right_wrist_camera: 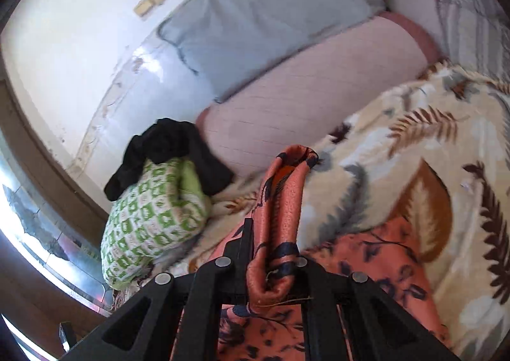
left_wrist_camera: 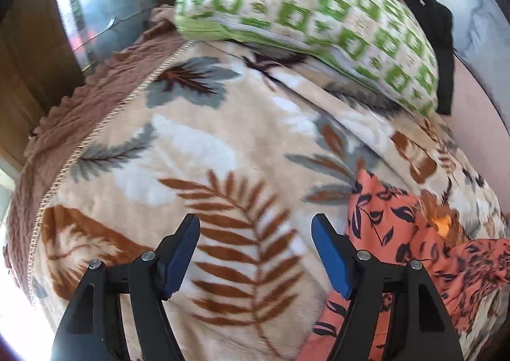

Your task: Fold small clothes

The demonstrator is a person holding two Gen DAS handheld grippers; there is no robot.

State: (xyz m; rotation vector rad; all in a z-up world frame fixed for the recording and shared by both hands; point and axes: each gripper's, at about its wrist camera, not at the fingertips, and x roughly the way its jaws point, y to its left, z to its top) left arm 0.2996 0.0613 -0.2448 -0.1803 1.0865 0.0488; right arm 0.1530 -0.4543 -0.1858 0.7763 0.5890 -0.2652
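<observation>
Pinching a bunched fold of the orange floral garment, the right gripper lifts it off the leaf-print blanket; the left gripper, fingers wide and empty, hovers just left of the garment's spread cloth, nearest its free edge.

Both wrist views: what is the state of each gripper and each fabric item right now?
Left gripper: open, empty, over the blanket.
Right gripper: shut on orange floral garment, a fold bunched between its fingers.
Orange floral garment: crumpled, partly lifted.
Leaf-print blanket: spread flat.
Green checked pillow: lying on blanket.
Black cloth: draped over pillow.
</observation>
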